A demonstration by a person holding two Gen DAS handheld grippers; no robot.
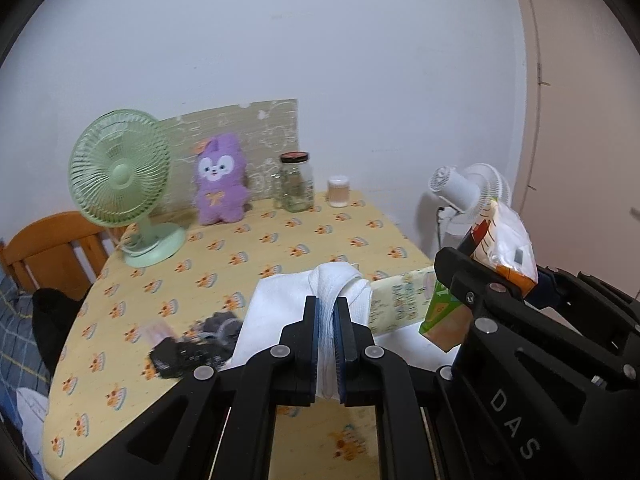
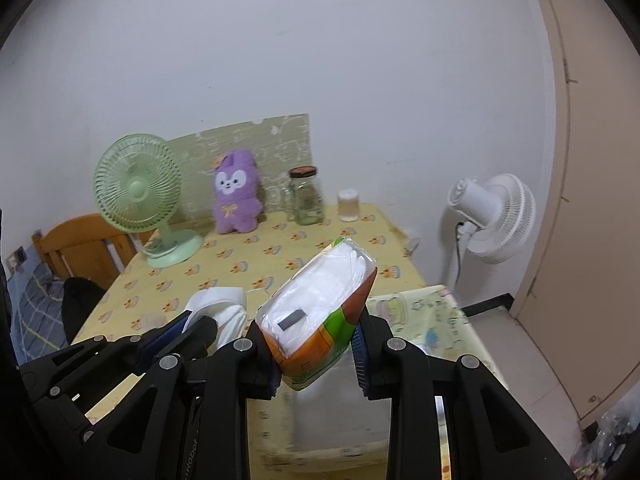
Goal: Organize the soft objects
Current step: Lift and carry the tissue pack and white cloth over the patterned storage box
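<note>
Towel (image 1: 340,292), white, sits clamped in my left gripper (image 1: 328,344) above the table (image 1: 256,248); my right gripper (image 2: 316,360) pinches a tissue pack (image 2: 320,304) (print unreadable), dark blurred bundle (image 1: 192,344) unidentifiable

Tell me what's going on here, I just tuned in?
A person is carrying two soft items above the table. The left gripper is clamped on a white cloth, and the right gripper grips a tissue pack. A purple plush sits at the back beside a green fan.
</note>
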